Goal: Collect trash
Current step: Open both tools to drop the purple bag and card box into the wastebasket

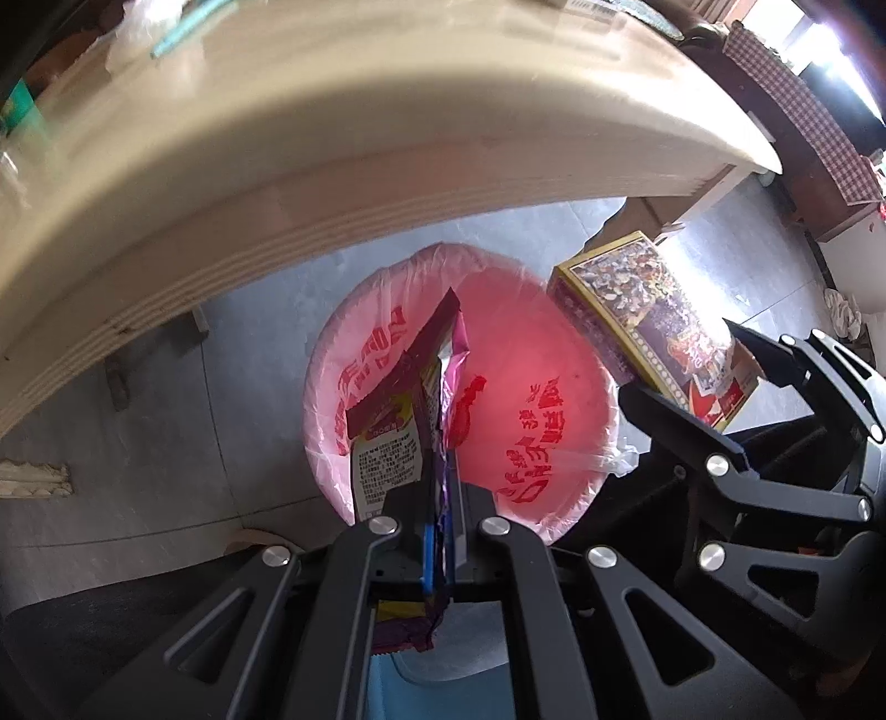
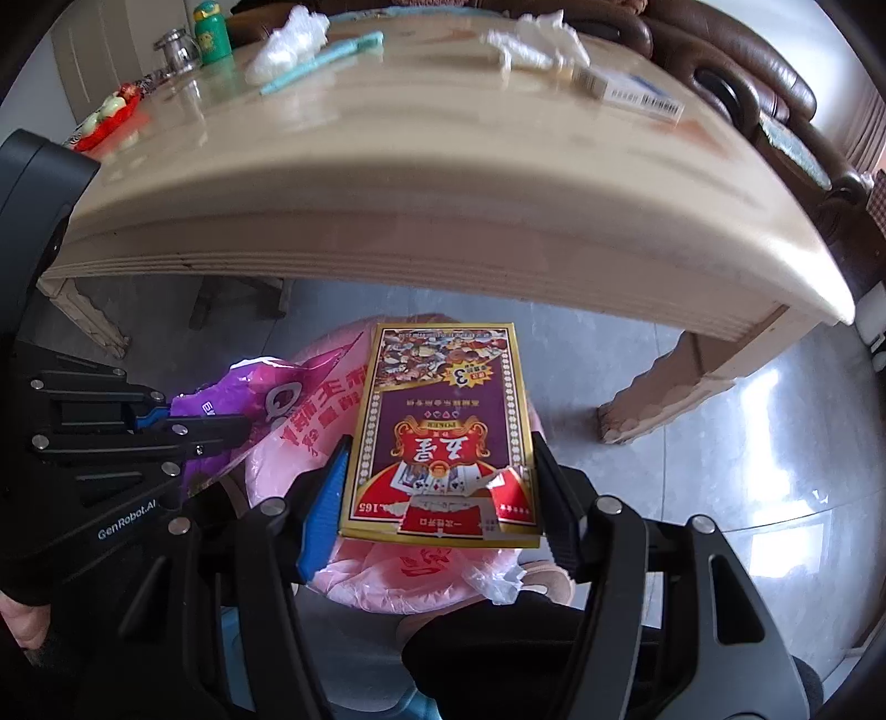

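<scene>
My left gripper (image 1: 440, 498) is shut on a purple snack wrapper (image 1: 398, 399), which hangs over a round bin lined with a pink bag (image 1: 531, 387). To its right, my right gripper (image 1: 686, 365) clamps a purple and gold playing-card box (image 1: 648, 310) by its long sides. In the right wrist view the card box (image 2: 443, 421) fills the space between the fingers of the right gripper (image 2: 440, 471), above the bin (image 2: 387, 576). The left gripper (image 2: 243, 429) and the wrapper (image 2: 266, 399) show at the left, just over the bin's rim.
A beige table (image 2: 443, 166) overhangs the bin; its leg (image 2: 681, 376) stands to the right. On top lie crumpled white plastic (image 2: 288, 39), a teal stick (image 2: 321, 61), white tissue (image 2: 531, 39), a barcoded box (image 2: 637, 94) and a green bottle (image 2: 207, 33). A brown sofa (image 2: 747, 66) stands behind.
</scene>
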